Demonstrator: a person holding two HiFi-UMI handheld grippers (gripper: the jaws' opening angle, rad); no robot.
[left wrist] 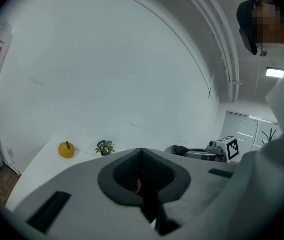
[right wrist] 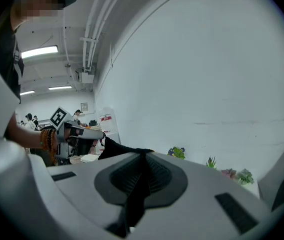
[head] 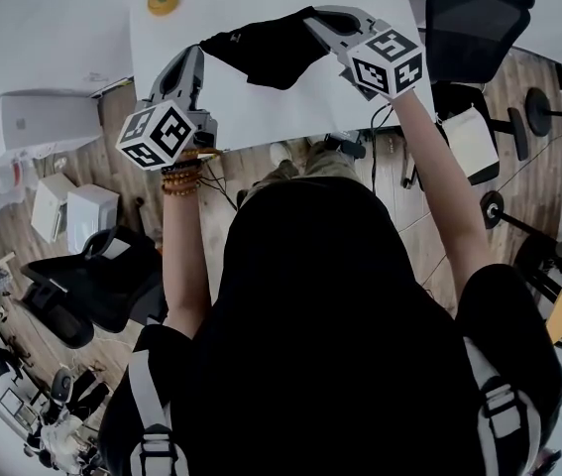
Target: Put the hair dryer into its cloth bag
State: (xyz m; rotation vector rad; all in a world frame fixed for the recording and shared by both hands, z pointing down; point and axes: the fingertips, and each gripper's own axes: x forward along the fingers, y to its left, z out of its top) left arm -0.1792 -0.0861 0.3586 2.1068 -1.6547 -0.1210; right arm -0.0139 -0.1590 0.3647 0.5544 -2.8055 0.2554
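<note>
- Cloth bag (head: 266, 46), black and limp, hangs stretched between my two grippers above the white table (head: 261, 117), clear of its surface.
- My left gripper (head: 198, 52) has its jaws pressed together on the bag's left edge. In the left gripper view the dark fabric runs down out of the seam where the pads meet.
- A small pinkish spot also shows at that seam (I cannot tell what it is).
- My right gripper (head: 312, 18) has its jaws together as well, pinching the bag's right edge. In the right gripper view the black cloth trails from between the pads and stretches across to the other gripper.
- Both grippers sit over the table, the left one above its near left edge and the right one further in.
- Whether the hair dryer is inside the bag I cannot tell, as the fabric hides its contents in every view.
- A yellow fruit-shaped ornament (head: 163, 1) stands on the far left part of the table, well apart from the bag.
- A little pot of purple flowers (left wrist: 104, 147) stands on the table just beside the ornament.
- Bead bracelets (head: 179, 178) ring the wrist behind the left gripper, off the table's near edge.
</note>
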